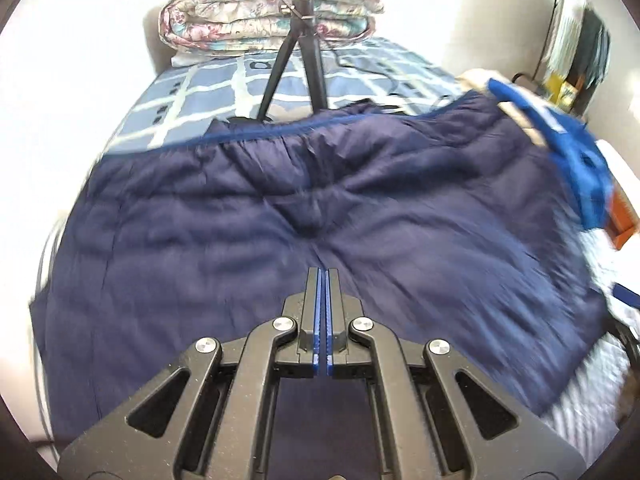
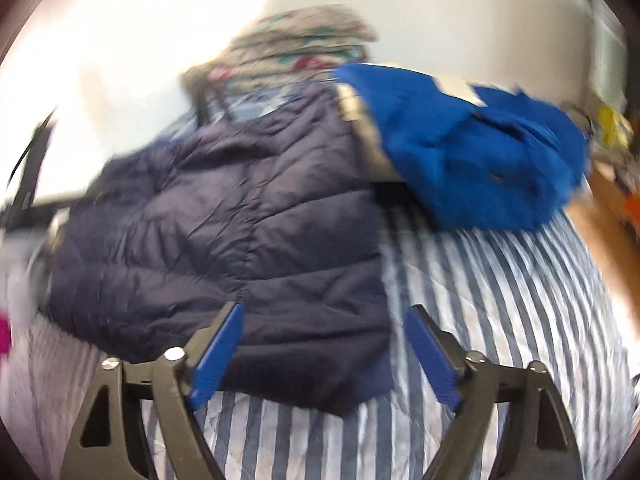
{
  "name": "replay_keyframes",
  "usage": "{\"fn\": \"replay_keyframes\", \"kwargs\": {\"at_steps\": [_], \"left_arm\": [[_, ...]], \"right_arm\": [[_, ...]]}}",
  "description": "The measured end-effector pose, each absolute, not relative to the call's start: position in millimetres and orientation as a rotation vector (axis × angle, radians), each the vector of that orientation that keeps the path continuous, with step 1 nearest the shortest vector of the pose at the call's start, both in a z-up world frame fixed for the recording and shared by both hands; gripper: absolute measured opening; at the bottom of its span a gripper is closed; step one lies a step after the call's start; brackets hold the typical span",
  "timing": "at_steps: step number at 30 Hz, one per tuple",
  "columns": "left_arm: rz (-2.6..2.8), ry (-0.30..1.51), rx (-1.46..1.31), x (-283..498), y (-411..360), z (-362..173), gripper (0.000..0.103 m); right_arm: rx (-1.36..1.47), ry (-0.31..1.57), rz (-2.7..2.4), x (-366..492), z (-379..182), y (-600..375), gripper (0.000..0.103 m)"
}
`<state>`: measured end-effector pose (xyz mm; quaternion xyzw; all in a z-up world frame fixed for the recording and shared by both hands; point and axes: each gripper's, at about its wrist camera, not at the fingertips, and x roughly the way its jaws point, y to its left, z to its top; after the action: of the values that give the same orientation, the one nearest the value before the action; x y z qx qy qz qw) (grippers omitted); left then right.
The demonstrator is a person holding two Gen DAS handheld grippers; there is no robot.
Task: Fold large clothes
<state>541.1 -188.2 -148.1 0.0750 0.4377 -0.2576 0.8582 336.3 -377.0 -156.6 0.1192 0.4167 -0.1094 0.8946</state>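
A puffy navy quilted jacket (image 1: 312,216) lies spread on the bed (image 2: 500,300), partly over its blue-and-white striped sheet. The left gripper (image 1: 323,276) hovers over the jacket, blue pads pressed together with no cloth between them. The right gripper (image 2: 324,320) is spread wide at the jacket's edge. A bright blue garment (image 2: 472,152) sits just beside it.

A folded floral quilt (image 1: 268,16) lies at the bed's far end, a black tripod (image 1: 294,60) before it on the blue checked sheet (image 1: 192,100); striped bedding (image 2: 500,320) lies near, right.
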Motion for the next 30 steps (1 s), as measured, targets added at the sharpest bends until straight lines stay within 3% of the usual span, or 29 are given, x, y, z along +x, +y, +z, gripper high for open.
{"fn": "replay_keyframes", "kwargs": {"at_steps": [8,20,21,22,24,27,30], "left_arm": [[-0.650,0.942,0.070,461.7,-177.4,-153.6,0.000],[-0.588,0.931,0.211,438.4,-197.7,-195.6,0.000],[-0.584,0.933,0.215,437.6,-198.3,-194.4,0.000],[-0.582,0.941,0.212,436.9,-197.5,-191.3,0.000],[-0.575,0.951,0.184,435.7,-192.1,-181.3,0.000],[-0.570,0.961,0.121,430.3,-176.2,-159.9,0.000],[-0.550,0.961,0.097,413.6,-157.7,-138.8,0.000]], "right_arm": [[0.525,0.902,-0.326,311.0,-177.2,-415.9,0.089],[0.852,0.840,-0.264,331.5,-213.8,-416.2,0.090],[0.857,0.830,-0.260,334.4,-213.8,-414.6,0.077],[0.859,0.838,-0.251,338.6,-214.0,-412.8,0.058],[0.850,0.864,-0.238,345.1,-211.7,-410.7,0.039],[0.732,0.867,-0.247,351.8,-194.0,-401.9,0.023],[0.591,0.855,-0.246,360.5,-171.0,-387.0,0.016]]}}
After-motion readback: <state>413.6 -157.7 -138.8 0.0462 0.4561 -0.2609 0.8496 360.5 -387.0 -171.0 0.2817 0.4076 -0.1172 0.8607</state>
